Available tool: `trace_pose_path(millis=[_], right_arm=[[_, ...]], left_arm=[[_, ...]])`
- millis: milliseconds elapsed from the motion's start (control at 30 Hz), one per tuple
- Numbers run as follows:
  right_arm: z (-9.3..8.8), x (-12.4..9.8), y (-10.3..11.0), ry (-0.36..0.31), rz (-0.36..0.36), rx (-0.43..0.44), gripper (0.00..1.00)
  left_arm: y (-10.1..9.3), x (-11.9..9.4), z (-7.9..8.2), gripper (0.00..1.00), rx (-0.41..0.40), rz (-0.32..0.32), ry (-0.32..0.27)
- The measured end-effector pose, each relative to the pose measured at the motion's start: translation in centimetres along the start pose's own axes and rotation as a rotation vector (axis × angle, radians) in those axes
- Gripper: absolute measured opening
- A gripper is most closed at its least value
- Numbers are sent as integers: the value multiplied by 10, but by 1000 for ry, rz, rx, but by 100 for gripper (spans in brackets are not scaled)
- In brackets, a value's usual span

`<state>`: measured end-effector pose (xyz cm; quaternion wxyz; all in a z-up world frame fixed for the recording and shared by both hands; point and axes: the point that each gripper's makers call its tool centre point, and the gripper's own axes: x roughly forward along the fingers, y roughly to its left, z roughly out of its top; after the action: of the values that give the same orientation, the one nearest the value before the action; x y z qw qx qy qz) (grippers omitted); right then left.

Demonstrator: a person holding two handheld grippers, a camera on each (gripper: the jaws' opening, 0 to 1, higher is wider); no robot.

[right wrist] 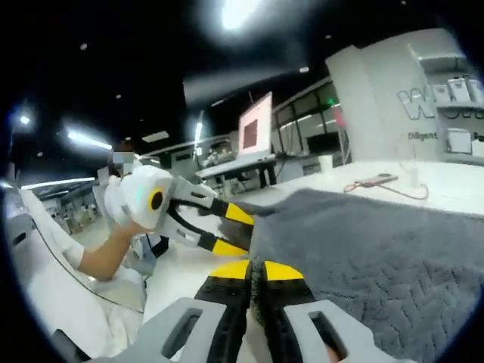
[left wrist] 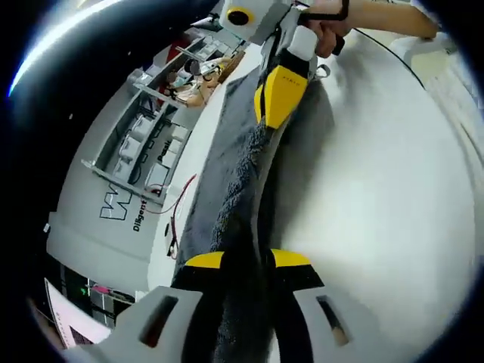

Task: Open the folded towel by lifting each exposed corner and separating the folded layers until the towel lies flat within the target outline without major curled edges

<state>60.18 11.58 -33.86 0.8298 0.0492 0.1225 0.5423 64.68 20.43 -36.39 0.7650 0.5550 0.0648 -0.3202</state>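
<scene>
A dark grey towel (left wrist: 227, 159) is held up off the white table (left wrist: 378, 197) and stretched between both grippers. In the left gripper view my left gripper (left wrist: 248, 261) is shut on the near edge, with the fabric running between its yellow-tipped jaws. At the far end the right gripper (left wrist: 278, 98), held by a hand (left wrist: 333, 23), pinches the same edge. In the right gripper view my right gripper (right wrist: 257, 271) is shut on the towel's (right wrist: 363, 242) edge. The left gripper (right wrist: 240, 231) grips the towel's corner just beyond it.
A grey shelf unit (left wrist: 151, 144) with white boxes stands along the table's far side. A red cable (left wrist: 178, 212) lies beside the towel. A lit monitor (right wrist: 255, 128) stands on a desk behind. A person's forearm (right wrist: 98, 257) reaches in from the left.
</scene>
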Motion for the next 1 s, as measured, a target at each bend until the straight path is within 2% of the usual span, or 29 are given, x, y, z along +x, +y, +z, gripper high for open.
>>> trace_pose_path(millis=[67, 167, 267, 300, 367, 400, 467, 600, 667, 767, 800, 900, 1000], right_arm=[[5, 1, -6, -13, 8, 16, 0], [7, 3, -10, -7, 20, 37, 0], [9, 6, -14, -1, 26, 45, 0], [11, 6, -15, -1, 29, 44, 0], [15, 5, -14, -8, 42, 31, 0], [21, 5, -14, -29, 41, 14, 0], [24, 7, -19, -35, 24, -6, 0], [24, 8, -23, -27, 16, 1, 0], [27, 8, -23, -37, 17, 2, 0], [30, 8, -25, -40, 12, -12, 0], [31, 8, -27, -41, 9, -11, 0], [32, 10, -30, -38, 3, -5, 0], [31, 13, -30, -34, -1, -5, 0]], left_arm=[[1, -6, 0, 23, -15, 19, -14], [2, -9, -6, 27, -17, 31, 5], [-1, -11, -27, 31, -11, 18, 60], [5, -16, -42, 29, -45, 47, 97], [0, -21, -44, 28, -46, -6, 79], [1, -26, -41, 29, -132, -6, 43], [2, -37, -37, 29, -129, 9, 37], [8, -45, -51, 25, -116, 38, 76], [13, -47, -64, 21, -144, 49, 82], [10, -52, -68, 13, -152, 47, 63], [11, -55, -75, 11, -164, 51, 73], [16, -60, -89, 11, -189, 73, 90], [13, -60, -94, 8, -184, 65, 92]])
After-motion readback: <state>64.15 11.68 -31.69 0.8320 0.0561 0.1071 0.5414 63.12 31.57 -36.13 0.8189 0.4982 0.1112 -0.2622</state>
